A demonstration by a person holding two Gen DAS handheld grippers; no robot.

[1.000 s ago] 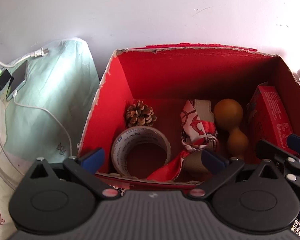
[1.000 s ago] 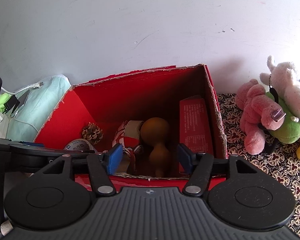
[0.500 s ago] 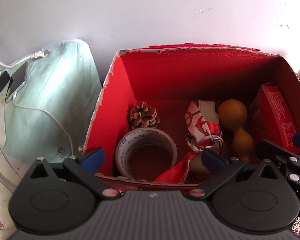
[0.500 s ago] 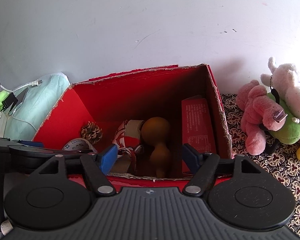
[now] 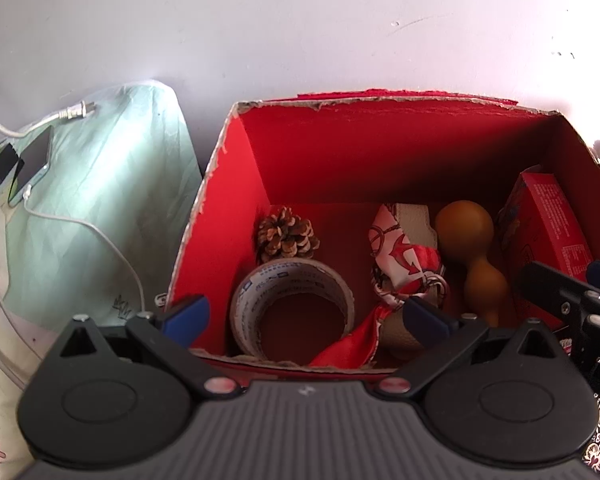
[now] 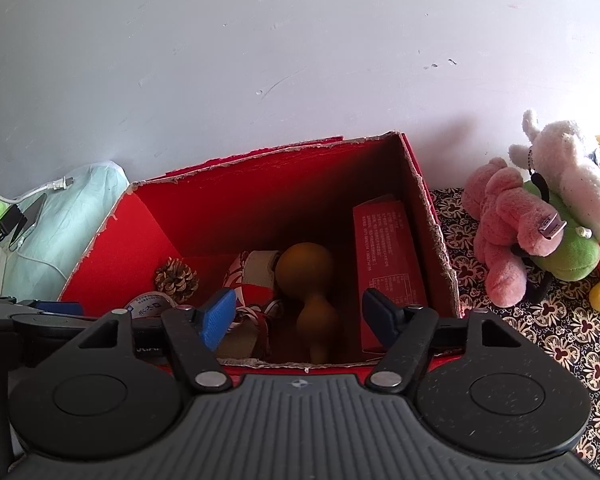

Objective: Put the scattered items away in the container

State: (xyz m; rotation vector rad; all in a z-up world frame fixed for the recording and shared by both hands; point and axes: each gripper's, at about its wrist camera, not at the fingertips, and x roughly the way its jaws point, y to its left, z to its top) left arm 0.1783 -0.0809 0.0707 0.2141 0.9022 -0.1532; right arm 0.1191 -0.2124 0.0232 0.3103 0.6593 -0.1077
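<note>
Red box [image 5: 380,148]: holds pine cone [image 5: 287,234], tape roll [image 5: 292,304], scarf [image 5: 404,256], gourd [image 5: 466,226], red carton [image 5: 552,220]; left gripper [image 5: 304,316] jaws wide, empty; right gripper [image 6: 296,312] jaws wide but closing, empty, above the gourd; risk: a lowered finger could catch the torn rim and tip the box

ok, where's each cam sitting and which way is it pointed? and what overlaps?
Left wrist: on the left claw, angled down into the red box, over the tape roll; its own open fingers show, plus the right claw at the right edge.
Right wrist: on the right claw, aimed into the box toward the gourd; its empty jaws are closing slightly; plush toys to the right, left claw at the left edge.
Shared: box, pine cone, gourd, red carton.
</note>
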